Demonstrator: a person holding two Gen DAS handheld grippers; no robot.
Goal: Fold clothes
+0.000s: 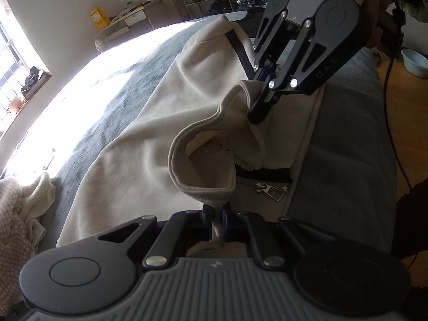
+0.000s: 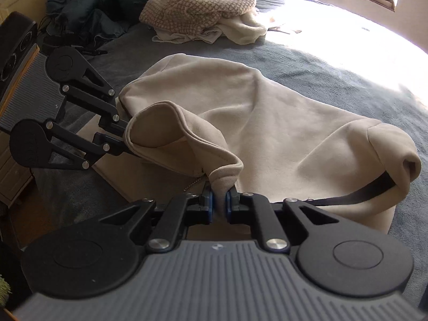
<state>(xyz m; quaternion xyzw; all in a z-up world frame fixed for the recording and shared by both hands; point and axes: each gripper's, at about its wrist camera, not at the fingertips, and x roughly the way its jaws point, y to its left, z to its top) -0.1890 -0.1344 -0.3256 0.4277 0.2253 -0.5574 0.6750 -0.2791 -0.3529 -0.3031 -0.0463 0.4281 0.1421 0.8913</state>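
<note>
Pinching the hem of a cream fleece zip-up top, our left claw has its blue pads pressed together on the cloth so the edge cannot slip as we carry it over. Our right claw clamps the same soft edge a little along, which keeps the fold line taut between both grips. Beyond them the garment lies spread on the grey-blue bed, its metal zip pull exposed beneath the lifted flap. Farther off, a heap of knitted beige laundry waits near the pillows.
</note>
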